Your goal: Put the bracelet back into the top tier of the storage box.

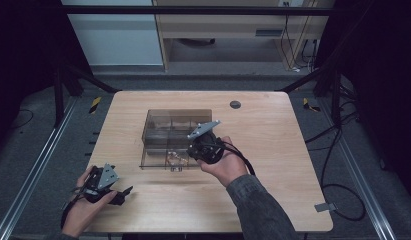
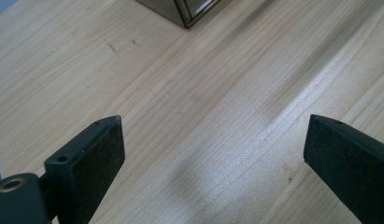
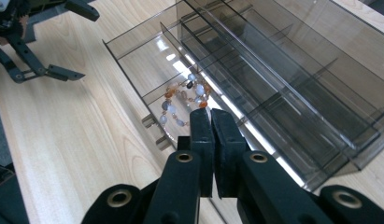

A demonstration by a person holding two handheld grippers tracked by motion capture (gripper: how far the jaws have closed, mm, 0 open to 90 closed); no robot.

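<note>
Nearest me on the worktop (image 1: 273, 150) rested my left tool (image 1: 124, 193), jaws spread wide with nothing but bare wood between them; it lay low at the front left corner, well apart from the work. Beyond it, my right tool (image 3: 211, 114) had its two jaws pressed flat together with nothing pinched between them, tips poised just above the front rim of the pulled-out drawer (image 3: 133, 51). One beaded bracelet (image 3: 182, 100) lay inside that drawer, curled on its floor in the compartment beside the handle; orange, grey and pale beads, too many and too small to count surely. Behind stood the smoky clear organiser (image 1: 178, 131), one box with several long divided trays.

As I judged it, the step in hand was to push the drawer home with the bracelet inside; to do it well I would set the shut tips square against the drawer front near the small handle (image 3: 154, 133), press level and straight along the runners, and go slowly so the beads would not slide or the light box skid backward; my idle left tool could steady the box if it crept.

Count: two tools, one organiser, one open drawer, one bracelet.
</note>
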